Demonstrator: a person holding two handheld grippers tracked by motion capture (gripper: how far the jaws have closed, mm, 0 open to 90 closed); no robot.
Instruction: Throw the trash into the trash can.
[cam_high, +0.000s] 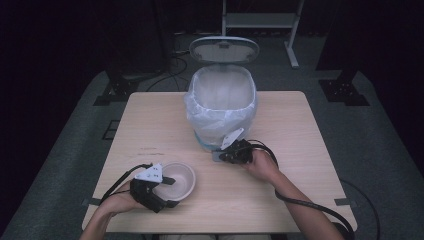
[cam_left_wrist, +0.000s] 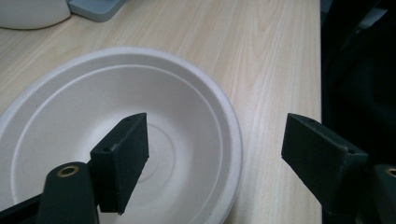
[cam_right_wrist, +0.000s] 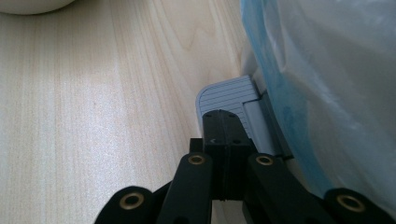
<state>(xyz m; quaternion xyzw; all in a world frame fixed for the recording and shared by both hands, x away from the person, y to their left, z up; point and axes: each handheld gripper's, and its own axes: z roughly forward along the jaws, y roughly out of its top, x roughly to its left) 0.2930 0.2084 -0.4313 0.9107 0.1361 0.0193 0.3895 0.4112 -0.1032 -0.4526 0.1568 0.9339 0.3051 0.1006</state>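
pale wooden table (cam_high: 300, 130) lies mostly bare, with free room on its right and far-left parts. left gripper (cam_left_wrist: 215, 158) has jaws wide apart, one over the white paper bowl (cam_left_wrist: 196, 121), one outside its rim, near the front edge. right gripper (cam_right_wrist: 224, 135), jaws pressed together, rests on the grey pedal (cam_right_wrist: 224, 95) of the bag-lined bin (cam_high: 222, 107), lid (cam_high: 224, 49) raised

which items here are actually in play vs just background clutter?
In play:
- paper bowl, rim between the open left gripper jaws
- pedal bin, bag-lined, lid up
- bin pedal, under the shut right gripper

Background:
- metal stand behind the table
- floor cables
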